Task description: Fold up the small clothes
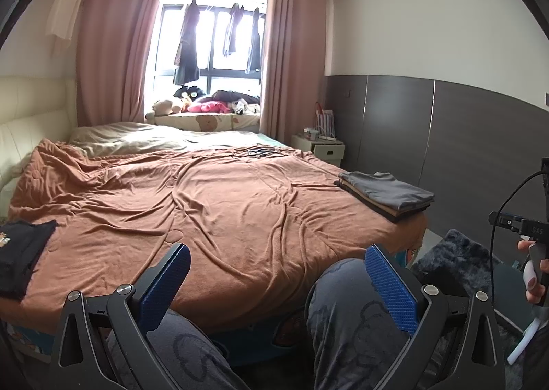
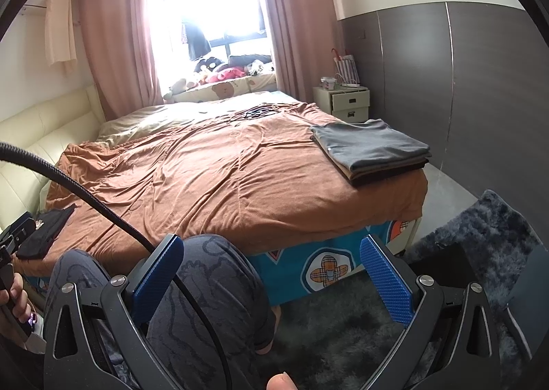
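Both claws gape empty before folded stack (image 1: 386, 193).

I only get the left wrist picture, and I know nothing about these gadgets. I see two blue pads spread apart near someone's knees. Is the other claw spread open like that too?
Observer: Yes. In the right wrist view the right claw is open too, with nothing between its blue pads.
Visitor: What's on the side of the bed, under the brown blanket?
Observer: A blue sheet printed with a plaid flower.
Visitor: And down on the floor?
Observer: A bare foot rests on the dark shaggy rug.
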